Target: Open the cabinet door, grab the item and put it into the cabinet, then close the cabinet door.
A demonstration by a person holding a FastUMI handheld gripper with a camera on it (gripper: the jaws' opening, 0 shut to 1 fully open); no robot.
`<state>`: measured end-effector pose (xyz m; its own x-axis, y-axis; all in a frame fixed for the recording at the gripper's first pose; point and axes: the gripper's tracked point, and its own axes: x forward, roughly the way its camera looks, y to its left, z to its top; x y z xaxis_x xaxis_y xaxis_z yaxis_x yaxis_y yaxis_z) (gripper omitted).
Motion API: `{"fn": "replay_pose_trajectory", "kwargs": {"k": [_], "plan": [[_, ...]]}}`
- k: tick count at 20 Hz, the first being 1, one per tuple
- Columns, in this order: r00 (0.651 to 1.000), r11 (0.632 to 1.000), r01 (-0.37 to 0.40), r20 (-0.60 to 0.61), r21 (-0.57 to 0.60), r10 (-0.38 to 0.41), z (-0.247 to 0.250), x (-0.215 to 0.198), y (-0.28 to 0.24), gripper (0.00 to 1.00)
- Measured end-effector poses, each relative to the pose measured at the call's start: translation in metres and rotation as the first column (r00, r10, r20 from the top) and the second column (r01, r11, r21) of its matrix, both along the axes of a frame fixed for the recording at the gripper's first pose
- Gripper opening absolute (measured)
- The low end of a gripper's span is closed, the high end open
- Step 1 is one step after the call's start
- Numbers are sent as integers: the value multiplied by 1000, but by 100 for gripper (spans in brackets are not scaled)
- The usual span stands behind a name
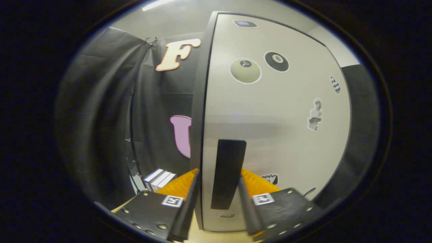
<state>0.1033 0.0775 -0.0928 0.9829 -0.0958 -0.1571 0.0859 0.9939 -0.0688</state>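
Note:
The cabinet door point(276, 128) is a tall silvery panel with several stickers and stands right in front of me. A black vertical handle point(227, 172) sits near its left edge. My gripper point(218, 175) has closed in around that edge. One fingertip point(195, 179) lies against the door's dark left side, and the other point(243, 189) presses the handle's right side, so the handle and door edge are clamped between them. I cannot tell whether the door is ajar. The inside of the cabinet is hidden.
A few white-spined books or boxes point(159, 179) lie on the pale tabletop point(197, 233) to the left, beyond the left finger. Black cloth hangs behind and to the left of the cabinet. More dark cloth is at its right.

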Motion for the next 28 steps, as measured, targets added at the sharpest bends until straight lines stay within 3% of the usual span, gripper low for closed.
{"fn": "replay_pose_trajectory", "kwargs": {"k": [3, 4, 6, 8, 10, 13, 14, 22, 28], "plan": [[1000, 1000, 20, 5, -1, -20, -1, 1, 0, 52], [998, 998, 57, 13, -27, -57, 0, -4, -6, 52], [998, 998, 55, 11, -2, -55, -1, 0, -5, 32], [999, 998, 51, 17, -20, -51, -1, 0, -4, 32], [998, 998, 54, 11, -20, -54, -2, 1, -4, 24], [999, 999, 53, 6, 2, -53, -1, -2, -7, 24], [999, 999, 49, 12, 3, -49, -1, 0, -5, 10], [999, 998, -45, -17, -34, 45, 1, -32, -4, 9], [994, 994, -107, -40, -22, 106, 6, -79, -16, 10]]}}
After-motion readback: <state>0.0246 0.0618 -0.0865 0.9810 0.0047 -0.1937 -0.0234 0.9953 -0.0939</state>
